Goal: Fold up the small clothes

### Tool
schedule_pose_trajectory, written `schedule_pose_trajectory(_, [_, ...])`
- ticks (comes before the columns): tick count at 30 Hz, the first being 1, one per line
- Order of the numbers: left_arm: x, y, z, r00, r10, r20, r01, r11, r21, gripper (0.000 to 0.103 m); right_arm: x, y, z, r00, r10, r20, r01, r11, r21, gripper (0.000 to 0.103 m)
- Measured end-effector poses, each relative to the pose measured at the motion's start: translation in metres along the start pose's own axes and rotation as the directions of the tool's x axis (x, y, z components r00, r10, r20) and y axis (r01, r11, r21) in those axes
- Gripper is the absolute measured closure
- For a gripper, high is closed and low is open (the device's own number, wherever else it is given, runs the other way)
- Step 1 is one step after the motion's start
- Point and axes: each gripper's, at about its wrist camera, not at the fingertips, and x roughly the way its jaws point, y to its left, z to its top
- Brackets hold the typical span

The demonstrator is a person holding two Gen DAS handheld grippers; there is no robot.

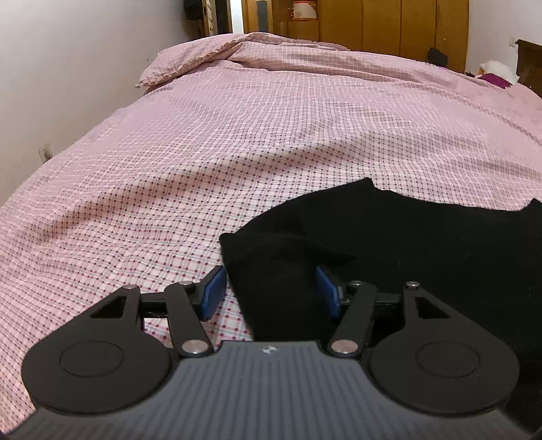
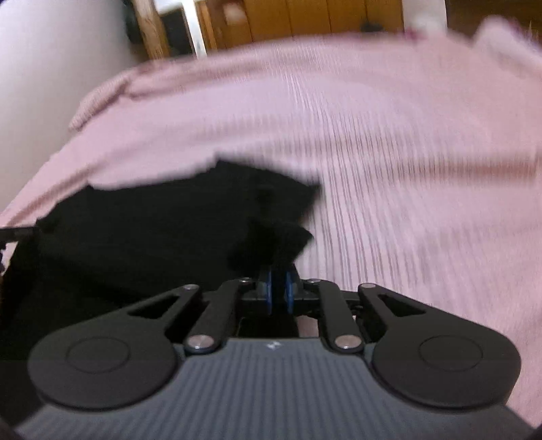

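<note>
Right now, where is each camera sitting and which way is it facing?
Left wrist: rides the left tool, angled down along the pink checked bedspread toward the wooden wardrobe; its blue pads stand apart around a black garment edge.
Right wrist: rides the right tool, facing the same way, blurred; pads nearly together with black cloth bunched at the tips.
Shared: garment, bedspread, wardrobe. No hand shows, only the tools.

Ahead of you the pink checked bedspread lies open and flat right up to the rumpled pillow; the black cloth garment covers the near right, and a white wall hems your left
</note>
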Motion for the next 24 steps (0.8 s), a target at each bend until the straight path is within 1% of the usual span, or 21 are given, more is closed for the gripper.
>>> schedule_pose_trajectory(1, [-0.001,0.001,0.001,1.0,0.0,-0.002,0.0,1.0,0.002,0.038,0.0,-0.007,-0.004,0.999,0.008,-0.033,-0.008,1.0,0.017,0.083])
schedule_pose_trajectory(2, [-0.003,0.001,0.001,1.0,-0.002,-0.004,0.002,1.0,0.006,0.038,-0.002,-0.009,-0.006,0.999,0.003,-0.044,-0.002,1.0,0.022,0.079])
schedule_pose_trajectory(3, [-0.005,0.001,0.001,1.0,-0.002,-0.004,0.002,1.0,0.011,0.038,-0.007,-0.009,-0.006,0.999,-0.005,-0.045,0.005,1.0,0.017,0.072])
schedule_pose_trajectory(4, [-0.007,0.001,0.0,1.0,0.0,-0.003,0.0,1.0,0.017,0.037,-0.013,-0.009,-0.005,0.999,-0.02,-0.043,0.021,1.0,0.008,0.069])
schedule_pose_trajectory(6, [-0.012,0.002,-0.001,1.0,-0.001,-0.006,0.001,1.0,0.03,0.037,-0.024,-0.004,0.003,0.999,-0.052,-0.013,0.052,0.999,-0.011,0.067])
schedule_pose_trajectory(9, [-0.022,0.001,0.0,1.0,-0.01,-0.02,0.011,0.999,0.048,0.037,-0.036,0.004,0.019,0.996,-0.063,0.057,0.066,0.997,-0.045,0.066])
schedule_pose_trajectory(10, [-0.025,0.0,0.0,1.0,-0.012,-0.019,0.014,0.998,0.057,0.037,-0.036,0.006,0.024,0.995,-0.063,0.073,0.067,0.996,-0.06,0.064])
schedule_pose_trajectory(11, [-0.029,-0.001,0.0,1.0,-0.014,-0.019,0.016,0.998,0.069,0.037,-0.032,0.011,0.032,0.994,-0.062,0.087,0.07,0.994,-0.084,0.059])
schedule_pose_trajectory(12, [-0.033,-0.002,0.0,1.0,-0.014,-0.018,0.016,0.997,0.08,0.037,-0.027,0.017,0.038,0.993,-0.061,0.101,0.072,0.991,-0.11,0.056])
schedule_pose_trajectory(13, [-0.036,-0.002,0.0,1.0,-0.014,-0.014,0.015,0.996,0.089,0.037,-0.019,0.022,0.046,0.993,-0.05,0.105,0.065,0.988,-0.138,0.055])
schedule_pose_trajectory(15, [-0.042,-0.004,-0.002,1.0,-0.005,0.001,0.005,0.994,0.106,0.037,0.0,0.034,0.054,0.996,-0.019,0.088,0.035,0.982,-0.185,0.055])
schedule_pose_trajectory(17, [-0.044,-0.005,-0.005,1.0,0.001,0.008,-0.002,0.993,0.117,0.036,0.025,0.047,0.06,0.999,0.003,0.047,0.007,0.975,-0.223,0.055])
schedule_pose_trajectory(20, [-0.042,-0.006,-0.009,1.0,0.006,0.008,-0.007,0.991,0.131,0.034,0.059,0.061,0.06,0.998,0.027,-0.056,-0.041,0.963,-0.265,0.056])
schedule_pose_trajectory(21, [-0.041,-0.006,-0.01,1.0,0.008,0.007,-0.008,0.991,0.131,0.034,0.067,0.064,0.057,0.994,0.041,-0.102,-0.068,0.959,-0.274,0.056])
schedule_pose_trajectory(22, [-0.04,-0.005,-0.01,1.0,0.006,0.005,-0.007,0.992,0.128,0.033,0.071,0.065,0.053,0.991,0.052,-0.122,-0.085,0.954,-0.286,0.06])
schedule_pose_trajectory(23, [-0.04,-0.004,-0.011,1.0,0.002,0.006,-0.003,0.993,0.12,0.033,0.072,0.067,0.048,0.991,0.062,-0.117,-0.096,0.943,-0.32,0.082])
schedule_pose_trajectory(24, [-0.041,-0.003,-0.011,1.0,-0.002,0.007,0.001,0.994,0.112,0.033,0.071,0.073,0.043,0.99,0.066,-0.121,-0.106,0.926,-0.362,0.094])
